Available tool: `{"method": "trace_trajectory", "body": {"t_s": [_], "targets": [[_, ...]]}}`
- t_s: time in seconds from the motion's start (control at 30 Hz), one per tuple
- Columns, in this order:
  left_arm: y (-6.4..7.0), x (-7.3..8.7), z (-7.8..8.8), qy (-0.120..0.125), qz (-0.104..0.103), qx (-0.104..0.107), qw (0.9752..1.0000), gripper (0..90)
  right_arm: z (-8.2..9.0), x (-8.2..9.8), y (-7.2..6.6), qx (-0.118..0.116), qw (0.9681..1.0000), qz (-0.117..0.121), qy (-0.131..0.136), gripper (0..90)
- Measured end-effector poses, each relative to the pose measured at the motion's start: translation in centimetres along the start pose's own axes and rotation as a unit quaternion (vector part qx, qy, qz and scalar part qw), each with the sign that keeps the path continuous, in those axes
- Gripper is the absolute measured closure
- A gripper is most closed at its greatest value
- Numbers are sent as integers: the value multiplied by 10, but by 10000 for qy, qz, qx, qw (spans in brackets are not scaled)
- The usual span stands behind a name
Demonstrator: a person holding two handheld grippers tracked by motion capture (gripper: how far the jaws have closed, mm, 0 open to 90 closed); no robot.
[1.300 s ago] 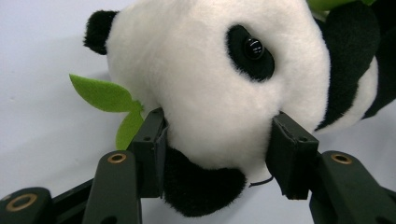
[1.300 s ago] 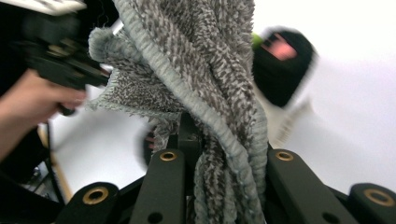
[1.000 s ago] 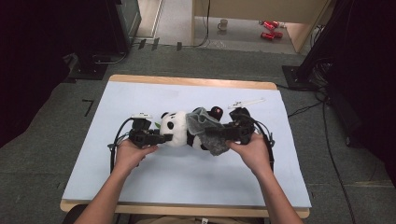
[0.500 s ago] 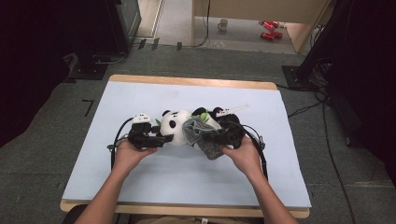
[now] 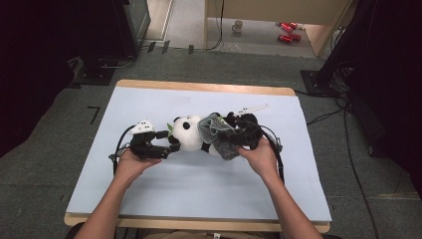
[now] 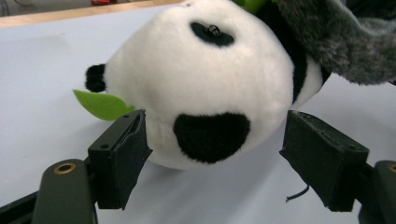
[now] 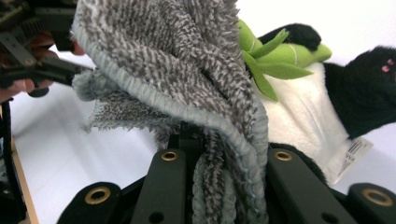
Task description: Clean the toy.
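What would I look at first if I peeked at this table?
Probably the toy panda, lying in the middle of the light blue table with its white head between the open jaws of the left gripper, which have just been opening. Next, the fuzzy grey cloth draped over the panda's body, pinched tight in the right gripper.

Panda toy (image 6: 201, 88) — soft plush, short matt pile, glossy bead eye; flat green felt leaf (image 6: 102, 105) beside the left hand-held gripper (image 6: 229, 161). Grey cloth (image 7: 187, 79) in the right hand-held gripper (image 7: 219, 158) — rough looped terry, stitched hem. Jaws matt black plastic, brass-coloured rivets. Worktop (image 5: 199, 189) smooth pale blue, wooden edge.
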State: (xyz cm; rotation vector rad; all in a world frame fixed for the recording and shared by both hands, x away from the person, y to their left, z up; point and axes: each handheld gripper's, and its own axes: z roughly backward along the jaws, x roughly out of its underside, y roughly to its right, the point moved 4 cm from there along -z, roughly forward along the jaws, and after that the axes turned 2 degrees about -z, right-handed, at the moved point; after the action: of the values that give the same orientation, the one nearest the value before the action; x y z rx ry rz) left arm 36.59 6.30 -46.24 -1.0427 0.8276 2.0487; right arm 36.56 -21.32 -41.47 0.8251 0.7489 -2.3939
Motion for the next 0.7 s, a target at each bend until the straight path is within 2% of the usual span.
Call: {"method": "trace_trajectory", "body": {"t_s": [0.17,0.37,0.43,0.5,0.57,0.7], "targets": [[-4,-7,-11,-36,-106,-7,9999,201,-3,-12,7,-28,10000,-26,19,771],[-14,-14,-29,0,-249,-290,9993,186,-7,-26,13,23,9999,-92,110,768],[-15,-13,-35,56,-362,-348,9987,153,-8,-27,13,-5,9998,-143,143,768],[-14,-13,-41,114,-484,-490,9976,148,-8,-27,13,19,9998,-144,163,766],[-13,-14,-44,175,-520,-582,9968,177,-8,-27,14,53,9997,-140,180,764],[-12,-16,-47,243,-377,-685,9966,302,-7,-28,17,65,9994,-244,245,764]]}}
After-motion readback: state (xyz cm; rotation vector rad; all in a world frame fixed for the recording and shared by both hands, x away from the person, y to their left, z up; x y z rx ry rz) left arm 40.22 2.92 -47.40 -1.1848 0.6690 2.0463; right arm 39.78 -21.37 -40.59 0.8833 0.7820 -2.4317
